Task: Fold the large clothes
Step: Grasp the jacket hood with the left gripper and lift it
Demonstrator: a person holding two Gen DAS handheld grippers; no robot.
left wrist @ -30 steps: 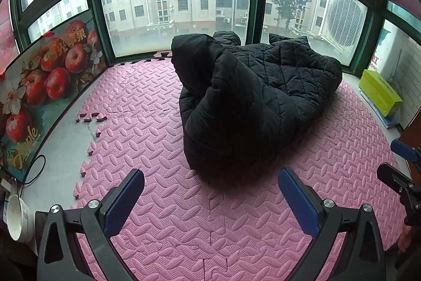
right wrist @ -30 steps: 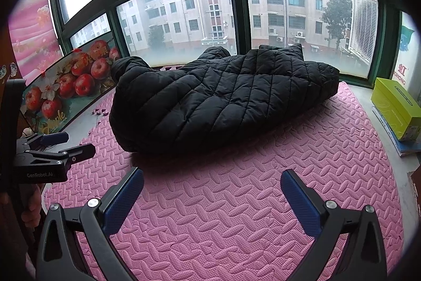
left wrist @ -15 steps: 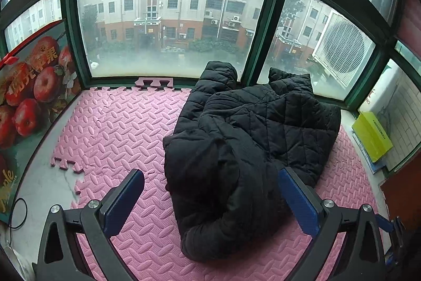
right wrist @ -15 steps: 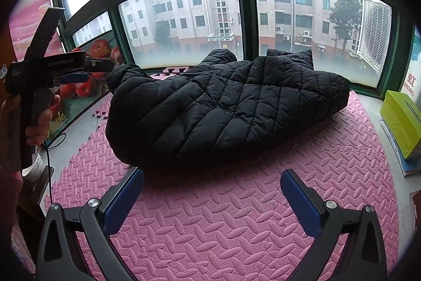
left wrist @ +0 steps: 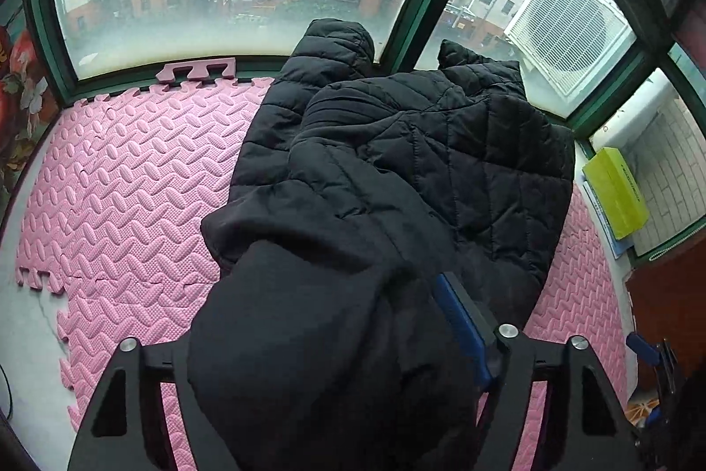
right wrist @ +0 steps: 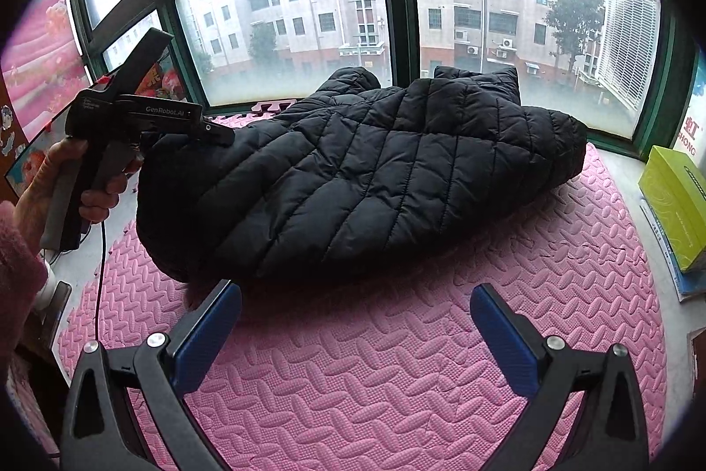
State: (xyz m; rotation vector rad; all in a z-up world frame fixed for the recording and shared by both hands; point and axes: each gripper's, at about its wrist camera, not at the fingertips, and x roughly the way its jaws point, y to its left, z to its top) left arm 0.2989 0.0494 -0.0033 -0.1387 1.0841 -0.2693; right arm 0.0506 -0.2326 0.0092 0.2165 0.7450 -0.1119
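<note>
Clamping the left tongs [right wrist: 218, 133] round a thick bunch of the black quilted jacket [right wrist: 375, 179] at its end nearest the left edge of the pink foam mat [right wrist: 397, 382]. In the left wrist view the dark cloth is filling the gap and hiding one finger, leaving only one blue pad showing beside it. Holding the right tongs [right wrist: 353, 312] spread wide and empty, hovering over the bare near part of the mat, apart from the jacket's near hem.

Seeing the jacket lying on the far half of the mat, its long axis running from the mat's left edge toward its right. The collar and a puffed sleeve or hood are standing up along the mat's far edge. Judging the left tongs to be the pair already in charge of the garment. Judging the right pair to be facing the long side squarely, with the free end lying ahead and toward the mat's right edge.

Expecting the coming fold to depend on carrying the gripped end along that long axis, over the body.

Noting the mat's embossed, jigsaw-edged tiles, likely giving grip under slippery padded cloth. Noting tall green-framed windows [right wrist: 287, 20] just beyond the mat's far edge. Noting a yellow box [right wrist: 675, 201] off its right edge.
</note>
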